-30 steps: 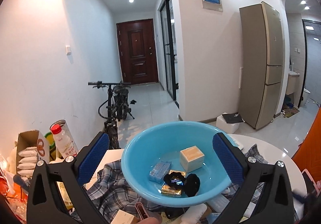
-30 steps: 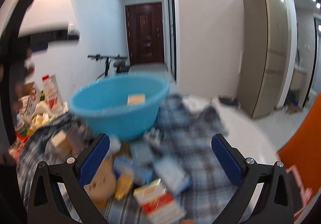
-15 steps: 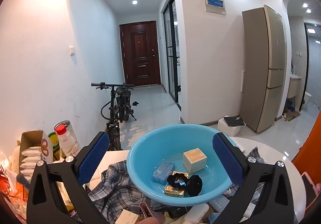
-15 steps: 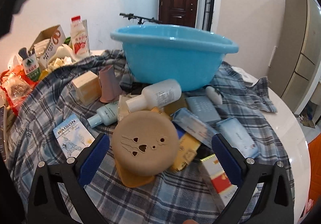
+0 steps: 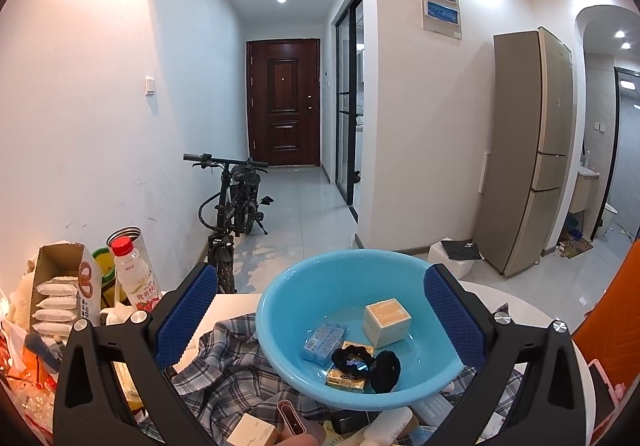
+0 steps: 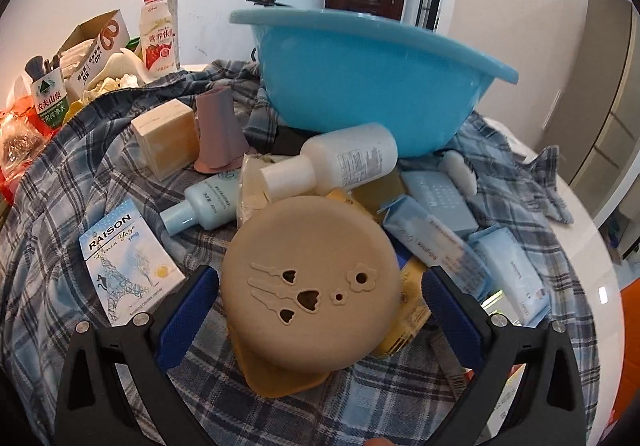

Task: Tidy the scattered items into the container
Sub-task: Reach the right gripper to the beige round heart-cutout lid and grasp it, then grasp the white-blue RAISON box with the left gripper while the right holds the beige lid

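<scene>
Closer now than half a second ago, my right gripper [image 6: 320, 300] has its blue fingers [image 6: 186, 310] spread wide on both sides of the round tan lid [image 6: 310, 288]. I cannot tell if the pads touch it. It has little flower holes on top and sits on a yellow-brown base [image 6: 280, 378]. Just left of it lies the RAISON box [image 6: 130, 266] on the checked cloth [image 6: 52, 206]. Behind the lid I see a pale blue bottle [image 6: 204, 204] and a white bottle [image 6: 336, 164] lying on their sides, with blue packets [image 6: 434, 240] to the right. Farther back stand a tan box [image 6: 168, 146] and a mauve cup [image 6: 220, 132] turned upside down. Beyond them the blue basin [image 6: 360, 82] rests on the cloth.

My left gripper [image 5: 318, 316] has hardly moved. It hangs wide open and holds nothing, up above the near side of the blue basin [image 5: 280, 298]. Inside the basin are a cream box [image 5: 387, 322], a small blue box [image 5: 323, 341], a gold packet [image 5: 347, 380] and two black hair ties [image 5: 385, 366]. To the left a milk bottle [image 5: 134, 274] stands by a snack carton [image 5: 60, 294]. Far away I see a bike [image 5: 234, 198] and a brown door [image 5: 283, 102].
</scene>
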A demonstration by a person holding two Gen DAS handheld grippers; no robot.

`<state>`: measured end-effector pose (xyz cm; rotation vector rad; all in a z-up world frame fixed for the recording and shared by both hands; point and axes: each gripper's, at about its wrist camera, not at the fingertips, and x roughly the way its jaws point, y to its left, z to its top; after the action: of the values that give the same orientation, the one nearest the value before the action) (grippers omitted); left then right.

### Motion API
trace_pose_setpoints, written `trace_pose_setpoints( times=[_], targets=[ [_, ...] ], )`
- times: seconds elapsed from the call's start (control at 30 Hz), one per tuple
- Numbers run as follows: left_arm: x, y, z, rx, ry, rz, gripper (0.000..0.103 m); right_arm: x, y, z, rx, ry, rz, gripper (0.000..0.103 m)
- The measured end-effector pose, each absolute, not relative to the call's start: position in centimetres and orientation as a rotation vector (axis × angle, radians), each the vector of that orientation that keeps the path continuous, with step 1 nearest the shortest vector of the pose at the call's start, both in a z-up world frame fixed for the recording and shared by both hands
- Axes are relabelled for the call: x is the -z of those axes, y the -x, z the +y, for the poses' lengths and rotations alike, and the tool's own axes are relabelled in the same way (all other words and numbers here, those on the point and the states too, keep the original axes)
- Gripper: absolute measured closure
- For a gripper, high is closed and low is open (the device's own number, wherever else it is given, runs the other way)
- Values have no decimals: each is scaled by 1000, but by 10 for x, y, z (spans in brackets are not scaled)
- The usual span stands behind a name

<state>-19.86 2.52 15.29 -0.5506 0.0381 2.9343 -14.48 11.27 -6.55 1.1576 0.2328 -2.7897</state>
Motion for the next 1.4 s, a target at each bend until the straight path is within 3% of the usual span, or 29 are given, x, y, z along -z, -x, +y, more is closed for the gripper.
trace_pose_setpoints(
  times=[0.07, 0.13, 0.4, 0.63, 1.07, 1.27, 1.4],
  targets=[
    [-153, 198, 28, -2934, 549, 50, 0, 64, 145, 116, 2776, -1155, 193, 4],
    [-153, 197, 29, -2932, 545, 56, 0, 66, 148, 120, 2740, -1175, 147, 20],
    [-154, 196, 32, -2929, 542, 68, 0, 66, 145, 115, 2743, -1166, 182, 21],
    [-155, 196, 31, -2930, 540, 52, 0, 55, 134, 129, 2709, -1117, 15, 23],
    [-148, 190, 33, -2898, 654, -4, 0, 33, 98, 169, 2783, -1022, -91, 24],
    [-126, 140, 23, -2989, 681, 351, 0, 25, 89, 195, 2817, -987, -156, 24],
    [-86, 104, 12, -2940, 797, 415, 0, 23, 86, 203, 2820, -952, -192, 24]
  ],
)
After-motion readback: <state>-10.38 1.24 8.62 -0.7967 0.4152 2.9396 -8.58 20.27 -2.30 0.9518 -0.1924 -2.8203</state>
